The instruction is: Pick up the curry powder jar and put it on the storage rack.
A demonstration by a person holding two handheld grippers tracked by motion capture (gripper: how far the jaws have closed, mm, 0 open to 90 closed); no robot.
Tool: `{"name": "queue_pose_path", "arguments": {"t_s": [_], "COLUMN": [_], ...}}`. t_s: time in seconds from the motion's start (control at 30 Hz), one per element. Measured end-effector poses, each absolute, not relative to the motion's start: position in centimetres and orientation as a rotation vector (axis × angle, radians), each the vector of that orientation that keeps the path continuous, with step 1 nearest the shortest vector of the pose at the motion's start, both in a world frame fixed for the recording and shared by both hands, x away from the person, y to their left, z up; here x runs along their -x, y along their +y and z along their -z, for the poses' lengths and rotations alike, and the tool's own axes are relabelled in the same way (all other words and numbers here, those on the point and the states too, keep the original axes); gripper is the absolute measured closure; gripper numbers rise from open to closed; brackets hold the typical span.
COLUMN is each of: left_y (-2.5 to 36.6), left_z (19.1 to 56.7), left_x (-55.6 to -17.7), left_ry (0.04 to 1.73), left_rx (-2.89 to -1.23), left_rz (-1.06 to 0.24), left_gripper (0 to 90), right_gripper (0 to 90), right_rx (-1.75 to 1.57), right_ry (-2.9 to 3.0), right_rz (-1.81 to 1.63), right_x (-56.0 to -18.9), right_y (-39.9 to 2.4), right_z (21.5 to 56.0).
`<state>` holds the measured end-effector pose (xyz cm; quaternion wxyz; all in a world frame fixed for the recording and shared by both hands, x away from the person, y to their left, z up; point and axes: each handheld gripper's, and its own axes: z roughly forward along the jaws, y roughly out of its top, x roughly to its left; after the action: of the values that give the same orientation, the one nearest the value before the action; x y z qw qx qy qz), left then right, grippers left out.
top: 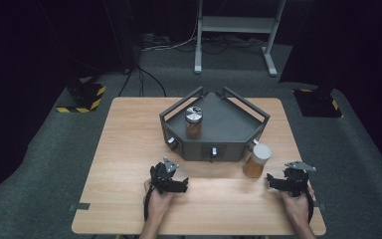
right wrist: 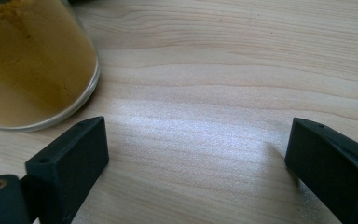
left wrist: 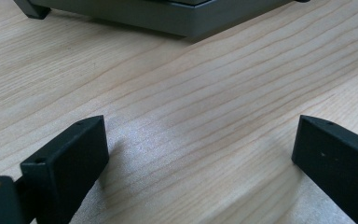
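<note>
Jar [top: 256, 160] of yellow-orange powder, white-lidded, stands on the counter [top: 129, 149] just ahead and to the left of the right hand-held gripper [top: 273, 181], near enough that its glass base fills the upper left corner of the right gripper view [right wrist: 32, 60]. It sits just outside the grey tray [top: 229, 124], close by that tray's front right corner, which I'd read as a jar waiting to be lifted in or one just taken out; I cannot tell which. A second jar [top: 194, 123], with a metal lid, stands upright inside the tray, well ahead of the left hand-held gripper [top: 181, 184].

Both hand-held grippers rest low on the counter, jaws spread wide with bare wood between them and nothing in their hold. The left one points toward the tray's front wall [left wrist: 177, 21], which lies a short way ahead of it. The right one is angled toward the jar but stands apart from it, jaws wide enough, I'd judge, to take the jar's body. Resting like this looks to me like a ready pose, with the right hand best placed to reach for the jar.
</note>
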<state>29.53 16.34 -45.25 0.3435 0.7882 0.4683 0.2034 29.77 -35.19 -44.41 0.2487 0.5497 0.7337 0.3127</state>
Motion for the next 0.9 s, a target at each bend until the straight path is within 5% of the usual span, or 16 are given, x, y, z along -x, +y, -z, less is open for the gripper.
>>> {"name": "queue_pose_path", "arguments": {"t_s": [0.9], "left_y": [16.3], "left_z": [45.3], "left_x": [-29.5], "left_ry": [1.217], "left_rx": [-2.048], "left_rz": [-0.528], "left_gripper": [3.6], "right_gripper": [5.9], "right_rx": [-1.345], "right_ry": [2.142], "right_rz": [-1.007], "right_x": [-28.3], "right_y": [-34.7], "right_z": [43.0]}}
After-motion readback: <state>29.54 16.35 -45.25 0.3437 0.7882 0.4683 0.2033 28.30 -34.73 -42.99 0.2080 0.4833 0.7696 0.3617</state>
